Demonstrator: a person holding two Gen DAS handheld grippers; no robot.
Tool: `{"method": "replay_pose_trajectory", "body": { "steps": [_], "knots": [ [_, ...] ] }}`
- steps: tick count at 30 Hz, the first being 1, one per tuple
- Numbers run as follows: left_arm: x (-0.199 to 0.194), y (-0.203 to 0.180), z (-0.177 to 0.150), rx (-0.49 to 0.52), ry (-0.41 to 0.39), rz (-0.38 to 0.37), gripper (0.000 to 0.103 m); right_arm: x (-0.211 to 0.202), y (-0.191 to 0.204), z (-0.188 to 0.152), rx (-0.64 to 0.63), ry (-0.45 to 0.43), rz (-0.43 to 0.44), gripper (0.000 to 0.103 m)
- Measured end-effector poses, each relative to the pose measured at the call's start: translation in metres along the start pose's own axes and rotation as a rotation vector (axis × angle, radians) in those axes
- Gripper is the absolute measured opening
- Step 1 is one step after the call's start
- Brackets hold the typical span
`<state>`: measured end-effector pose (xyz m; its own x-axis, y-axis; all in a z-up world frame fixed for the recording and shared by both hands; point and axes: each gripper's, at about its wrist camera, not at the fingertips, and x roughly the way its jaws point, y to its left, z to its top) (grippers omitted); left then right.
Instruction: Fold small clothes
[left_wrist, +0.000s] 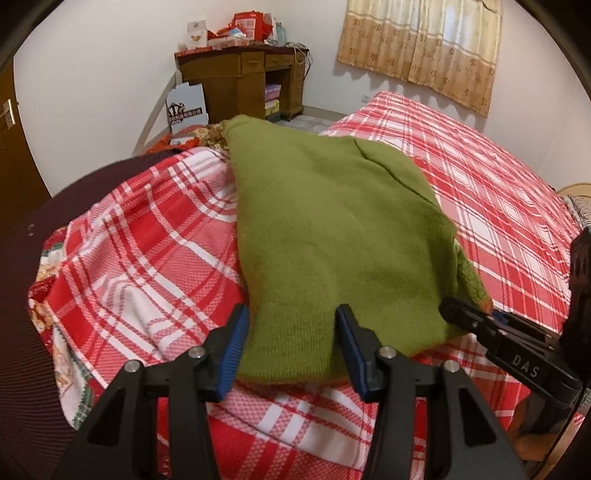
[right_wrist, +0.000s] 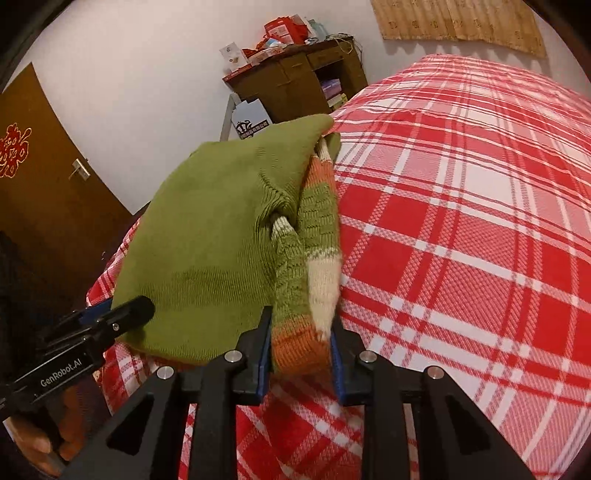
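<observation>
a white-walled bedroom holds a bed (left_wrist: 480, 173) covered in a red and white plaid sheet, with a brown desk (left_wrist: 240, 81) piled with red boxes in the far corner, patterned curtains (left_wrist: 417, 48) over the window and a brown door (right_wrist: 40, 177) to the left. a green knit sweater (left_wrist: 332, 229) lies folded on the bed near its edge. the left tool (left_wrist: 291, 347) has its 2 blue pads astride the sweater's near green hem, cloth bunched between them and touching both, so it grips the hem. the right tool (right_wrist: 301, 350) is clenched on the striped orange, green and cream sleeve (right_wrist: 317, 258) at the sweater's right side.
</observation>
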<state>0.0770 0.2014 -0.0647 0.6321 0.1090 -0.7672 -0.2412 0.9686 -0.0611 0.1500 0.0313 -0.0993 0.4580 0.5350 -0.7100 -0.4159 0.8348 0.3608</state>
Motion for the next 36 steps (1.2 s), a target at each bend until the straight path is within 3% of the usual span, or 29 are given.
{"method": "replay_pose_trajectory", "body": {
  "steps": [4, 5, 8, 9, 18, 23, 31, 36],
  "knots": [
    [-0.013, -0.002, 0.001, 0.034, -0.050, 0.049, 0.052, -0.028, 0.009, -0.009, -0.020, -0.076, -0.066, 0.029],
    [-0.016, -0.002, 0.002, 0.031, -0.061, 0.060, 0.053, -0.034, 0.013, -0.009, -0.031, -0.097, -0.092, 0.034],
    [-0.026, -0.002, 0.005, 0.017, -0.105, 0.103, 0.064, -0.060, 0.025, -0.015, -0.058, -0.194, -0.177, 0.072],
    [-0.030, -0.002, 0.006, 0.013, -0.122, 0.116, 0.066, -0.068, 0.029, -0.018, -0.069, -0.229, -0.200, 0.076],
    [-0.065, -0.022, 0.007, 0.044, -0.255, 0.131, 0.078, -0.126, 0.050, -0.022, -0.127, -0.373, -0.279, 0.076],
    [-0.097, -0.040, 0.010, 0.096, -0.366, 0.141, 0.100, -0.160, 0.061, -0.018, -0.148, -0.473, -0.311, 0.077],
    [-0.137, -0.047, 0.022, 0.156, -0.468, 0.164, 0.103, -0.212, 0.091, 0.002, -0.206, -0.621, -0.315, 0.084],
    [-0.158, -0.036, 0.017, 0.163, -0.500, 0.227, 0.103, -0.235, 0.114, 0.006, -0.194, -0.687, -0.317, 0.088]
  ]
}}
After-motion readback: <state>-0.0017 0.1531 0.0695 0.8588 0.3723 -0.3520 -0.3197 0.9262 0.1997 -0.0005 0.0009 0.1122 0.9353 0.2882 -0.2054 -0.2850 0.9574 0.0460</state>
